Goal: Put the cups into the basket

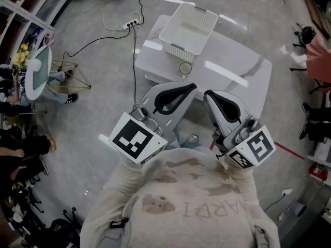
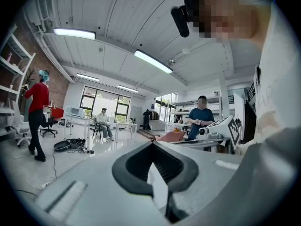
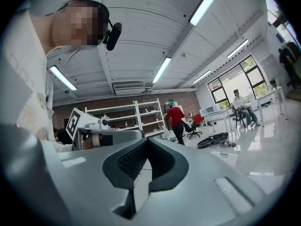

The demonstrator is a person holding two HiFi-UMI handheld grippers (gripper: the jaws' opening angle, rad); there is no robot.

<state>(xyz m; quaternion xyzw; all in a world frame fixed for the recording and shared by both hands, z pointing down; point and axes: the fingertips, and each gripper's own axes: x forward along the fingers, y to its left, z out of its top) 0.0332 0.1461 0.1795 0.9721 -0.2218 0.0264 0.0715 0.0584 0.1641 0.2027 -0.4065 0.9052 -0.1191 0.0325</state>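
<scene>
Person stands back from the white bench (image 1: 235,74), both tools pulled in close to the chest and aimed up and outward over the room. Left claw (image 1: 192,87) is closed, tips meeting, with only the open loop of its dark pads behind them and nothing held; same reading in the left gripper view (image 2: 151,144). Right claw (image 1: 207,93) is also tips together and empty, confirmed in the right gripper view (image 3: 147,140). The two claws sit near each other, not touching. Marker cubes ride low, left cube (image 1: 135,137), right cube (image 1: 253,149). White basket (image 1: 178,49) sits on the far left part of the bench and looks empty. One cup (image 1: 185,68) stands upright on the bench, just beside the basket's near wall, outside it, well apart from both claws. Power strip (image 1: 130,22) with cables lies on the floor past the bench. Around the room: person in red (image 3: 176,119) walking by white shelves (image 3: 136,114), seated person (image 2: 103,121) by the windows, person in blue (image 2: 201,119) standing.
</scene>
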